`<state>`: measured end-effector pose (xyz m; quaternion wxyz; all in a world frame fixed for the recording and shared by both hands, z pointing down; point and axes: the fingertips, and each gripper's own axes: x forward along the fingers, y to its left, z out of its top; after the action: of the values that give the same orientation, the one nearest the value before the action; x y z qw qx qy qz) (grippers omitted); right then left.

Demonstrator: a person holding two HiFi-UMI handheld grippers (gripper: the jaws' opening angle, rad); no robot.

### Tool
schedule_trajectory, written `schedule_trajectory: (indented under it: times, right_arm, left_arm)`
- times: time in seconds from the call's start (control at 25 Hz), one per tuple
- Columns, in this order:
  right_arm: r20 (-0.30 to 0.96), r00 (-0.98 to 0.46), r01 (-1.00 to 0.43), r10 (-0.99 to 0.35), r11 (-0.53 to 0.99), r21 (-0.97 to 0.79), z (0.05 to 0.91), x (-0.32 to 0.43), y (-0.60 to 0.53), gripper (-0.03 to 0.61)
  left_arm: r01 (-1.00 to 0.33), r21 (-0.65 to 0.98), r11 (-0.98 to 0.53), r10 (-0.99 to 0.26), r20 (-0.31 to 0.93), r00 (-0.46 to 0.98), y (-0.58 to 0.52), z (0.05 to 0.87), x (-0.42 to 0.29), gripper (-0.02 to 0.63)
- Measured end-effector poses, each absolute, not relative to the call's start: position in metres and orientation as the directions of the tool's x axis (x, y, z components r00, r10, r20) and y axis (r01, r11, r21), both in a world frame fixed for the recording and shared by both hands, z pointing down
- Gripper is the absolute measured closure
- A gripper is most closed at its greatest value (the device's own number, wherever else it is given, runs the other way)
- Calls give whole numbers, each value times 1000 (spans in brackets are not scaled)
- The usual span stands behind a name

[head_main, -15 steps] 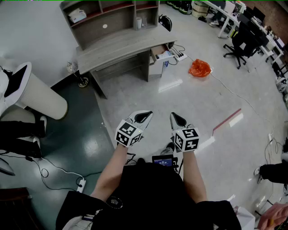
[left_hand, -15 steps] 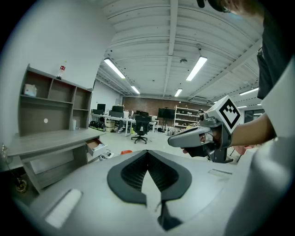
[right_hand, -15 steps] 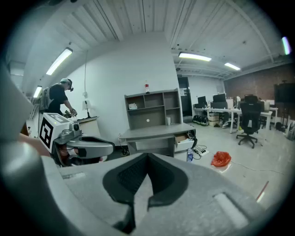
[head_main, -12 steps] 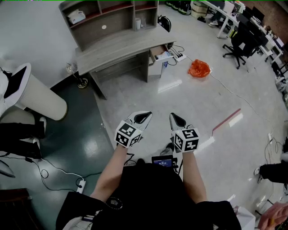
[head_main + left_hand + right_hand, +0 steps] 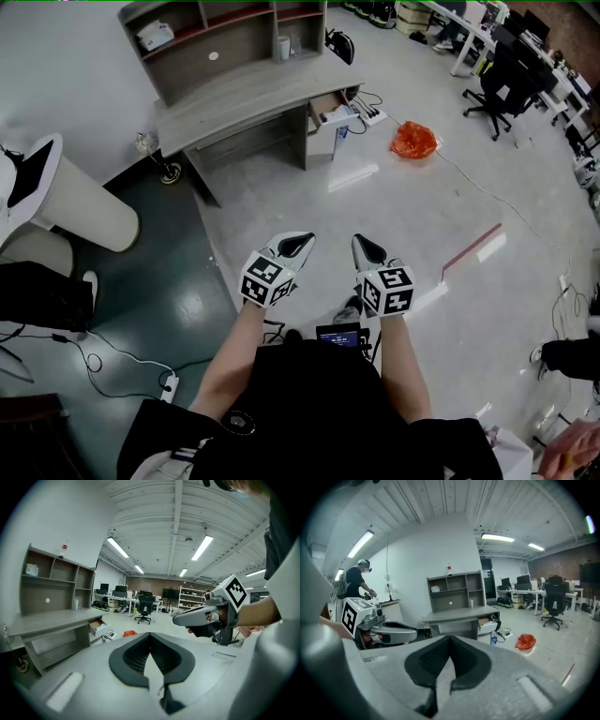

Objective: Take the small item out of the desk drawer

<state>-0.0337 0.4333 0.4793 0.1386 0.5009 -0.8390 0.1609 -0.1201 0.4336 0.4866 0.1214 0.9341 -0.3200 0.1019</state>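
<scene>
Open drawer (image 5: 330, 106) at the right end of the desk (image 5: 246, 97): far ahead of both claws, well apart from them, no contact. Pulled out below the desktop. Interior too small to make out. In the left gripper view, seen up and to the left of the jaw tips (image 5: 97, 625); in the right gripper view, just above and to the right of them (image 5: 488, 622).

Left gripper (image 5: 299, 245): jaws together, tips touching, nothing between. Right gripper (image 5: 367, 249): jaws likewise together, nothing between.

Both held low in front of the torso, side by side, near each other but apart. Jaws aimed forward toward the desk and tipped slightly below level; marker cubes (image 5: 269, 278) nearest the body. Left forearm (image 5: 239, 352) and right forearm (image 5: 403, 361) extended forward from the waist, angled slightly inward. Orange bag (image 5: 415, 141) on the floor beyond the right gripper, beside the drawer end of the desk.
</scene>
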Motion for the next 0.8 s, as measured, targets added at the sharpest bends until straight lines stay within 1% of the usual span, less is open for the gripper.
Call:
schedule_trajectory:
  times: [0.4, 0.8]
  right_arm:
    - [410, -483, -870, -774, 476, -127, 487, -37, 429, 579]
    - [419, -516, -850, -747, 507, -143, 490, -23, 405, 578]
  left_arm:
    - [-628, 174, -758, -571, 286, 769, 429, 493, -115, 614]
    - [-642, 193, -742, -578, 299, 759, 407, 498, -96, 614]
